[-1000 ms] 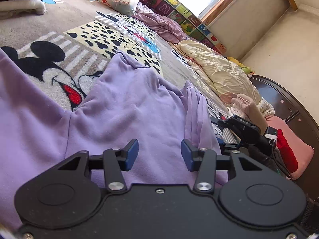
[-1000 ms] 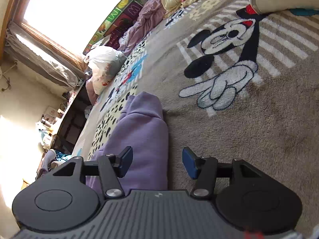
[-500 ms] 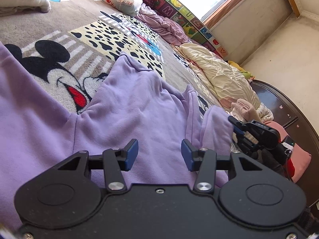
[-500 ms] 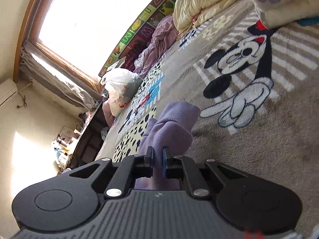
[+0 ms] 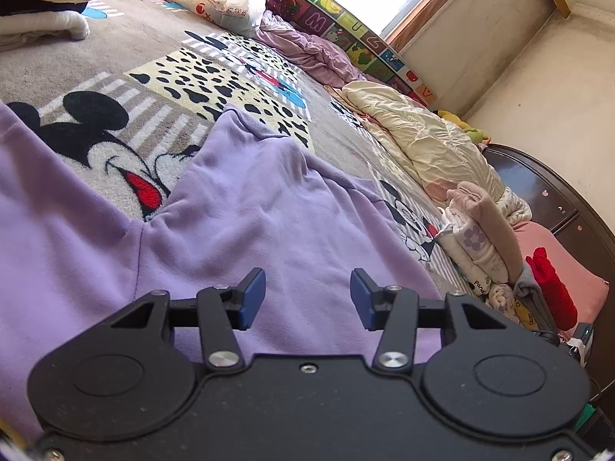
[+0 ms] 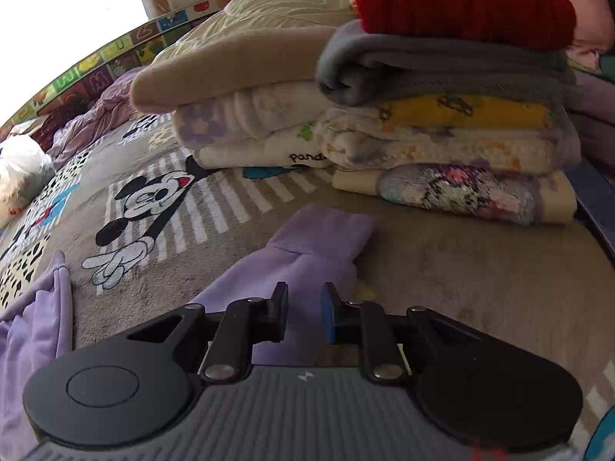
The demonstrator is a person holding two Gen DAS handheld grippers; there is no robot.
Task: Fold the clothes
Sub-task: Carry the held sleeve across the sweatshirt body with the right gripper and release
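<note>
Your right gripper (image 6: 305, 317) has its jaws opening with a narrow gap, the purple sleeve (image 6: 307, 247) lying flat under them, unpinched. Your left gripper (image 5: 307, 299) holds its jaws apart over the purple top (image 5: 250, 223), gripping nothing. The top lies spread on the blanket (image 5: 161, 50), near the folded stack (image 6: 442, 134).
</note>
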